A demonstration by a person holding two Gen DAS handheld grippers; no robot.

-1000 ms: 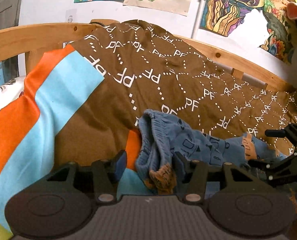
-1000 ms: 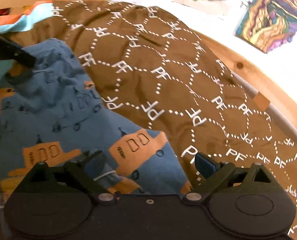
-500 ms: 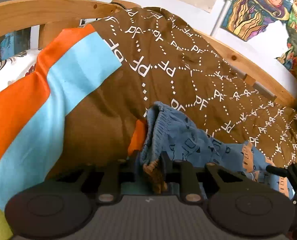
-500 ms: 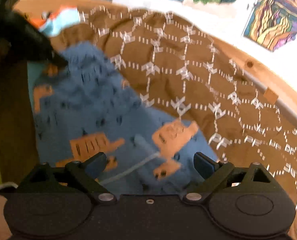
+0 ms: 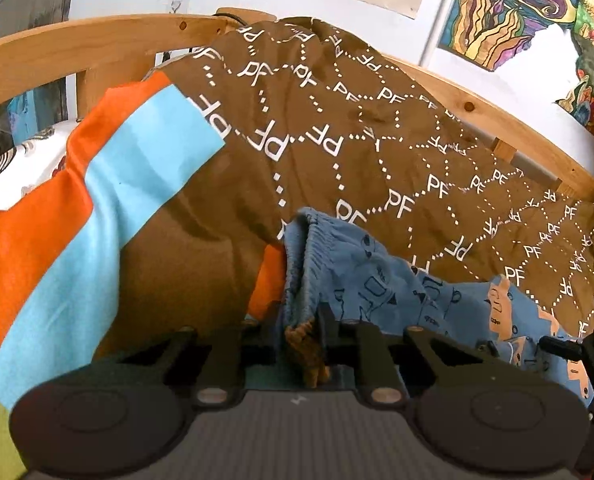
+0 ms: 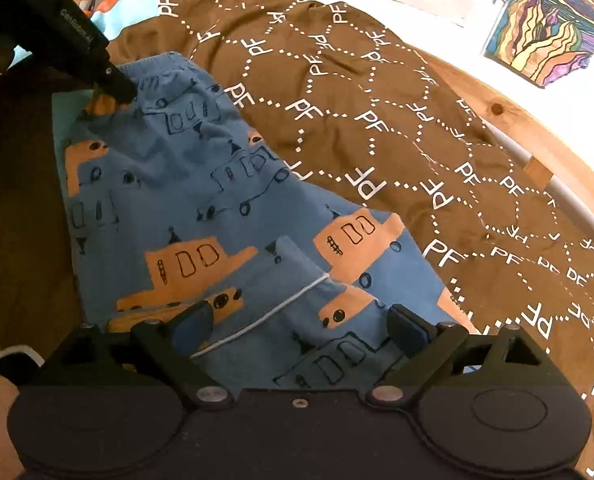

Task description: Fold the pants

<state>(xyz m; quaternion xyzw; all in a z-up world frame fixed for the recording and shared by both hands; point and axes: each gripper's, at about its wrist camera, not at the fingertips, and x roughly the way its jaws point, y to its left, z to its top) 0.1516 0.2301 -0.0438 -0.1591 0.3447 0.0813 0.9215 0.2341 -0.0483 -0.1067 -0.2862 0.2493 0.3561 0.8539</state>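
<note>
Blue pants [image 6: 201, 200] with orange vehicle prints lie spread on a brown bedspread [image 6: 377, 120]. My left gripper [image 5: 301, 332] is shut on the pants' waistband [image 5: 309, 264] at its corner; it also shows in the right wrist view [image 6: 113, 84] at the upper left of the pants. My right gripper [image 6: 297, 324] is open and empty, just above the lower part of the pants, with a white drawstring [image 6: 265, 316] between its fingers. Its tips show at the right edge of the left wrist view [image 5: 569, 348].
The bedspread has white "PF" lettering and orange and light blue stripes [image 5: 97, 200] at the left. A wooden bed rail [image 5: 477, 108] curves behind it. Colourful drawings [image 5: 509, 4] hang on the white wall.
My left gripper has closed on the waistband corner. My right gripper has drawn back along the pants, which now lie flatter and more spread out.
</note>
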